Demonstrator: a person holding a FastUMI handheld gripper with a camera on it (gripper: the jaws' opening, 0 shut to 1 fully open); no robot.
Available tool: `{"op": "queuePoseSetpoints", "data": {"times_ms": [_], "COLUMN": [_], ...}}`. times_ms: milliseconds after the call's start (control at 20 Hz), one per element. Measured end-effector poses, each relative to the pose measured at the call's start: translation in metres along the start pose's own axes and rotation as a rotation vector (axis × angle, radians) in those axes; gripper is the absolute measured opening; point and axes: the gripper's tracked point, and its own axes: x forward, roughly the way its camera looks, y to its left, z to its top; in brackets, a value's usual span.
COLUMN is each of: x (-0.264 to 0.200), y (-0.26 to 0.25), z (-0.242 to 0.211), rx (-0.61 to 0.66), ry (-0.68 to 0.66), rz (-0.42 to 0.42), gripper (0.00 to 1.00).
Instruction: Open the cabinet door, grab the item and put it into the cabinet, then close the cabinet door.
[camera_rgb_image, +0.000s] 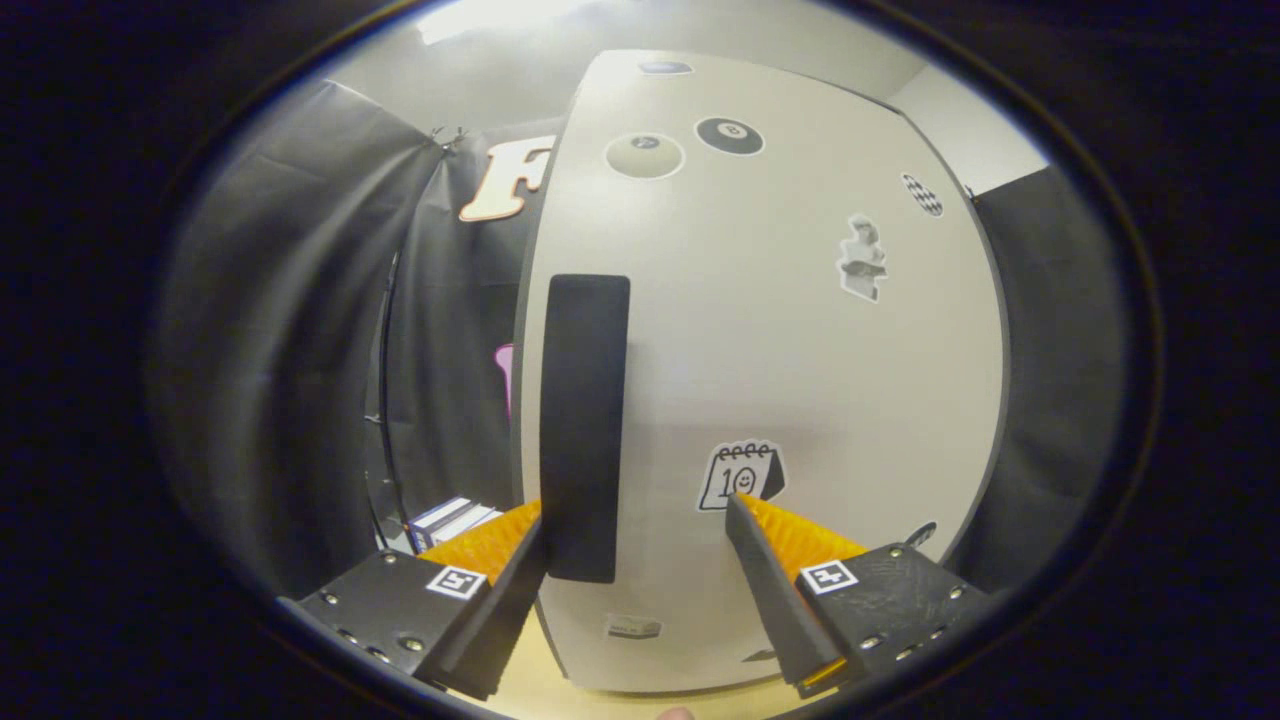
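Stickers (742, 476) across closed cabinet door (800, 350), black handle (584, 425) between spread, released hand-held gripper (636, 520) fingers.

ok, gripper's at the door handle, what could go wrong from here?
1. The gripper is open and the black handle sits beside the left finger, not centred, so closing may catch only its edge and slip.
2. The cabinet door looks shut, with the right finger near its face; it could scrape the calendar sticker.
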Motion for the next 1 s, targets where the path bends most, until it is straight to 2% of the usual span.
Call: {"op": "queuePoseSetpoints", "data": {"times_ms": [350,550,750,1000], "x": [0.008,0.001,-0.031,-0.098], "y": [0.004,0.008,0.008,0.003], "z": [-0.003,-0.006,0.003,0.011], "rx": [-0.001,0.037,0.031,0.016], "ry": [-0.004,0.017,-0.004,-0.007], "rz": [-0.030,-0.013,-0.005,-0.019], "gripper": [0.99,1.00,1.00,1.00]}}
